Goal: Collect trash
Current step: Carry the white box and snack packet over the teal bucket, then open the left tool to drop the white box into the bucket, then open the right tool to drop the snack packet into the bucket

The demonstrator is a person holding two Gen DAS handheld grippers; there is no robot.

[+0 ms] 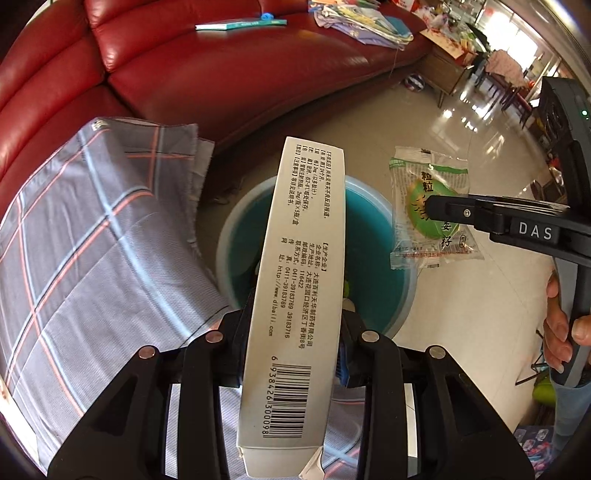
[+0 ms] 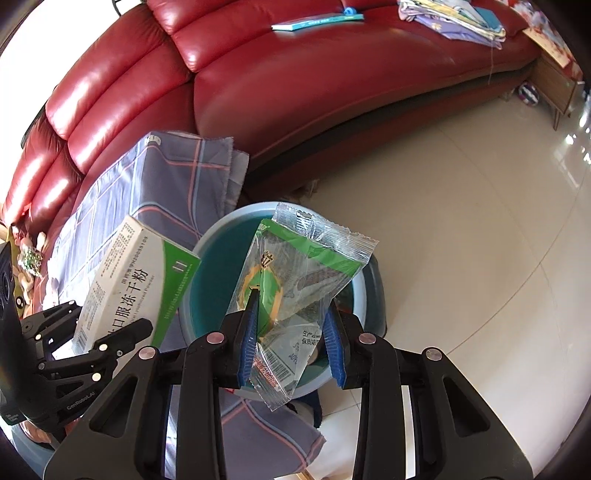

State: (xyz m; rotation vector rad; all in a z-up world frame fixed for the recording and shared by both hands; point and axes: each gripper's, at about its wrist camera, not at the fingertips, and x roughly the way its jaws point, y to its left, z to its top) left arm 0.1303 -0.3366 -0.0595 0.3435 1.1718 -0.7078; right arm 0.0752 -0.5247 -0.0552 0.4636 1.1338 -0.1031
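Left wrist view has my left gripper (image 1: 295, 321) clamped on a long white medicine box (image 1: 299, 280), its narrow printed side with the barcode facing the lens and running from six o'clock up to twelve. Behind the box, at the centre of that view, sits the blue bin (image 1: 373, 236), round and open-topped, on the pale tiled floor (image 1: 461, 147). At three o'clock my right gripper (image 1: 439, 210) reaches in from the side, its black fingers closed on a clear snack wrapper (image 1: 430, 210) with a green print; the wrapper hangs over the bin's right rim. My hand (image 1: 561, 325) wraps that gripper's handle at about four o'clock.

Right wrist view shows the same wrapper (image 2: 295, 291) pinched between the blue pads (image 2: 247, 343) of my right gripper (image 2: 291, 332), standing up toward twelve o'clock with the bin (image 2: 214, 277) directly behind it. Whether the right pad fully presses the film I cannot quite make out, though the wrapper plainly hangs from the grip. At nine o'clock the box (image 2: 129, 280) shows its broad green-and-white face, held in my left gripper (image 2: 110, 332) just beside the bin's left rim.

A grey plaid cloth (image 1: 92, 229) covers a surface at nine o'clock, touching the bin's side. Beyond it a red leather sofa (image 1: 221, 74) fills ten to one o'clock, with a teal booklet (image 1: 240, 24) and folded fabrics (image 1: 362, 22) on the seat.
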